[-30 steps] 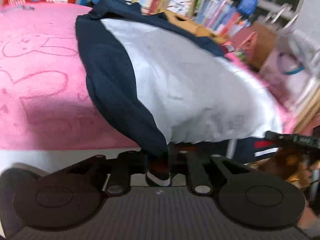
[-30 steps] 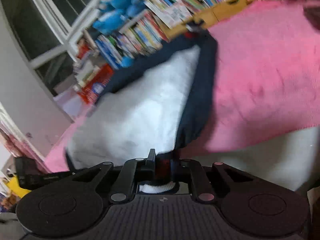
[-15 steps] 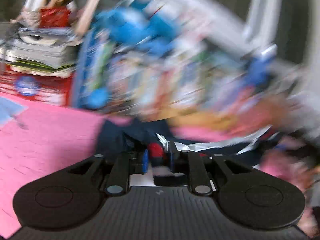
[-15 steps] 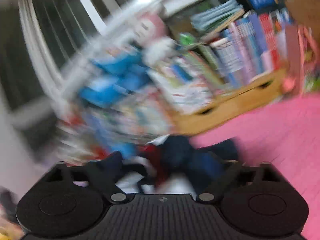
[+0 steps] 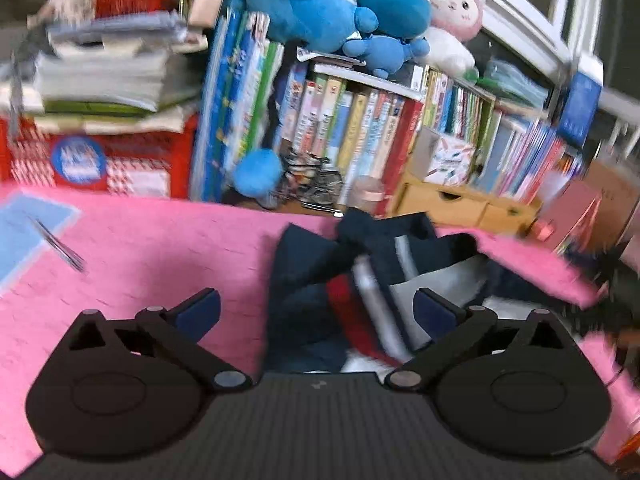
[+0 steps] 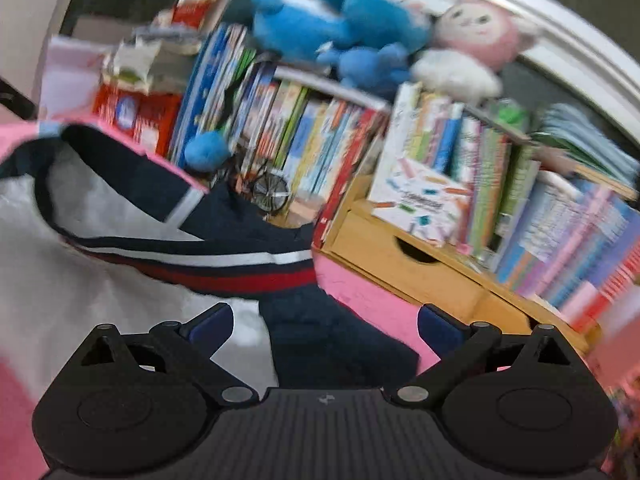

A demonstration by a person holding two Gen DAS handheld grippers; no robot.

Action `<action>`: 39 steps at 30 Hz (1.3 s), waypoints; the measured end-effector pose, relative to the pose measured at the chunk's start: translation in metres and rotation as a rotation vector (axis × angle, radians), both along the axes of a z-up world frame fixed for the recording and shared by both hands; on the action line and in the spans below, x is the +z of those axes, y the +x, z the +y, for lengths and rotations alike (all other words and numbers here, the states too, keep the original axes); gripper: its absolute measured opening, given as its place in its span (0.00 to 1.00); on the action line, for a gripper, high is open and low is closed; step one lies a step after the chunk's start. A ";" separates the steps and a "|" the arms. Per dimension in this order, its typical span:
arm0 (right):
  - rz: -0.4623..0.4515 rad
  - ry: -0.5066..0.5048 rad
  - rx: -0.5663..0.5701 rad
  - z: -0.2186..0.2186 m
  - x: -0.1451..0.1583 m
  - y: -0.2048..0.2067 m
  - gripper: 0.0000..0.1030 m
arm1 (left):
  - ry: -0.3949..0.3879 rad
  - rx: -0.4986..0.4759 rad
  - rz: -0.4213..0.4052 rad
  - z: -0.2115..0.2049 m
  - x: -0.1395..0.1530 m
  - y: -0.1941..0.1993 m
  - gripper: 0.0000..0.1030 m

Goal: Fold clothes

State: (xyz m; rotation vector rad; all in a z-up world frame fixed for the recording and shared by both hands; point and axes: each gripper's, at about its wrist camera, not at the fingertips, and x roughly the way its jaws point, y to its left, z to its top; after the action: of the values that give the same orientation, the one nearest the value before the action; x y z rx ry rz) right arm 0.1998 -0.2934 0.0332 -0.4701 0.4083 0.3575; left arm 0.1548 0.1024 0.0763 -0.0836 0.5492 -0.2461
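Note:
A navy and grey garment (image 5: 316,296) with red and white stripes lies bunched on the pink blanket (image 5: 160,248), near its far edge. My left gripper (image 5: 316,312) stands open just above it, the blue-padded fingers apart with cloth showing between them. In the right wrist view the same garment (image 6: 224,256) shows its grey body at the left and a striped band across the middle. My right gripper (image 6: 324,324) is open too, over a navy end of the cloth, holding nothing.
A bookshelf (image 5: 372,136) packed with books stands right behind the blanket, with blue and pink plush toys (image 5: 360,4) on top. Wooden drawers (image 6: 404,268) sit at the shelf's base. A red basket (image 5: 100,160) with stacked papers is at the left.
Both grippers were shut on the garment's hem a second ago and swung it up toward the shelf. Both have opened, and the garment has dropped onto the blanket.

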 end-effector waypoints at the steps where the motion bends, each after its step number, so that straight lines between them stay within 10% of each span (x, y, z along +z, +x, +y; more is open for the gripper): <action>1: 0.013 -0.017 0.009 0.009 -0.005 0.015 0.97 | 0.055 -0.023 -0.020 -0.002 -0.002 -0.006 1.00; 5: 0.173 0.065 -0.008 0.022 -0.031 0.062 0.95 | 0.228 -0.236 -0.176 -0.025 -0.015 -0.030 1.00; 9: 0.263 0.236 -0.100 0.012 -0.042 0.072 0.21 | 0.380 -0.181 -0.258 -0.060 -0.038 0.003 1.00; 10: 0.231 0.270 -0.122 0.005 -0.036 0.063 0.14 | 0.410 -0.139 -0.247 -0.068 -0.044 0.019 0.87; 12: 0.168 0.345 -0.161 -0.011 -0.020 0.044 0.13 | 0.349 -0.100 -0.181 -0.071 -0.048 0.047 0.42; 17: 0.076 0.502 -0.234 -0.054 0.016 0.016 0.13 | 0.103 -0.043 -0.114 -0.062 -0.043 0.095 0.38; 19: 0.095 0.461 -0.281 -0.055 0.011 0.032 0.16 | 0.174 -0.012 -0.080 -0.076 -0.047 0.119 0.43; 23: 0.275 0.268 -0.409 -0.047 -0.040 0.086 0.56 | 0.316 0.043 -0.013 -0.098 -0.052 0.157 0.66; 28: 0.046 0.298 -0.285 -0.070 -0.011 0.024 0.88 | 0.384 0.049 -0.045 -0.076 -0.039 0.126 0.98; 32: -0.094 0.247 -0.090 -0.045 0.008 -0.049 0.87 | 0.375 0.044 -0.088 -0.080 -0.029 0.090 0.98; 39: 0.165 0.365 0.124 0.028 -0.034 -0.065 0.50 | 0.366 0.029 -0.180 -0.117 -0.017 0.024 0.89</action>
State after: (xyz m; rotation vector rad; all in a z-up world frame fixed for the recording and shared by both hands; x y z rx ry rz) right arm 0.1344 -0.2653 -0.0012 -0.1097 0.4629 0.5812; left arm 0.1790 -0.0147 0.0592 0.2828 0.4058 -0.1204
